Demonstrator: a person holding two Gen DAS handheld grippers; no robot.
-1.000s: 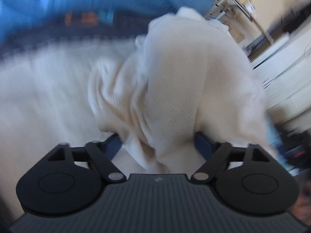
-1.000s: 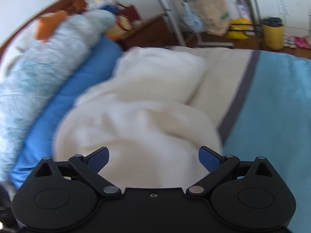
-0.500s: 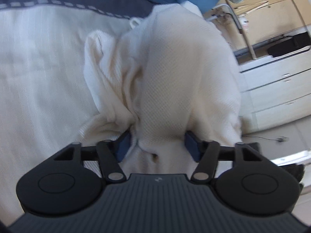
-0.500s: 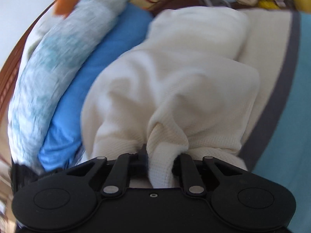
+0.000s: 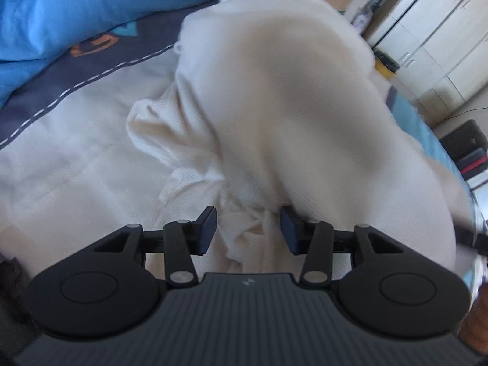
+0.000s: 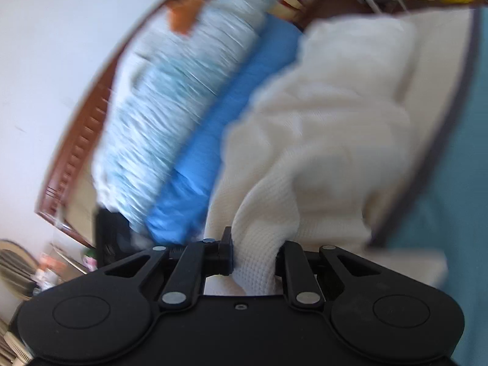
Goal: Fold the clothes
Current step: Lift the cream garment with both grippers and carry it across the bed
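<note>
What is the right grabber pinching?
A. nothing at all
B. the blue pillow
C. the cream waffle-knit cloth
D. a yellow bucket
C. In the right wrist view the right gripper has its jaws closed on a bunched fold of the cream waffle-knit cloth, which rises straight out from between them; the blue pillow lies off to the side, untouched.
</note>
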